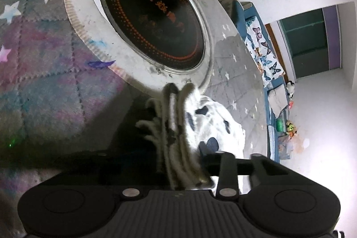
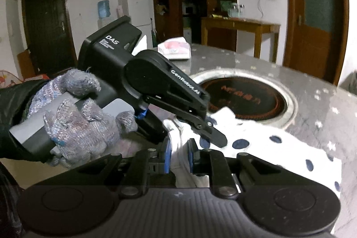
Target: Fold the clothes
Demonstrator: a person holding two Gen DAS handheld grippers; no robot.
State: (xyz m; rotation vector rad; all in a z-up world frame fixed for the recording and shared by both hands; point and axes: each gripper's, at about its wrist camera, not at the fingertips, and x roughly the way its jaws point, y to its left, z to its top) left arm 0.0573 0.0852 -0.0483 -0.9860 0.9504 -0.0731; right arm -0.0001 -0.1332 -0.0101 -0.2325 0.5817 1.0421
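Observation:
A white garment with dark blue spots (image 1: 212,122) lies on the round table, next to the sunken hob. In the left wrist view several bunched folds of it run back between the fingers of my left gripper (image 1: 183,155), which is shut on them. The right wrist view shows the same garment (image 2: 267,148) spread to the right. My right gripper (image 2: 179,153) pinches a white edge of it between its blue pads (image 2: 167,155). The left gripper (image 2: 212,135), held by a hand in a grey knitted glove (image 2: 78,124), points down onto the cloth just beyond.
The table wears a grey padded cover with stars (image 1: 44,59). A round black hob (image 1: 151,21) is set into its middle. A tissue box (image 2: 174,50) stands at the far edge. A sofa with a butterfly cloth (image 1: 263,52) and a wooden side table (image 2: 241,23) stand beyond.

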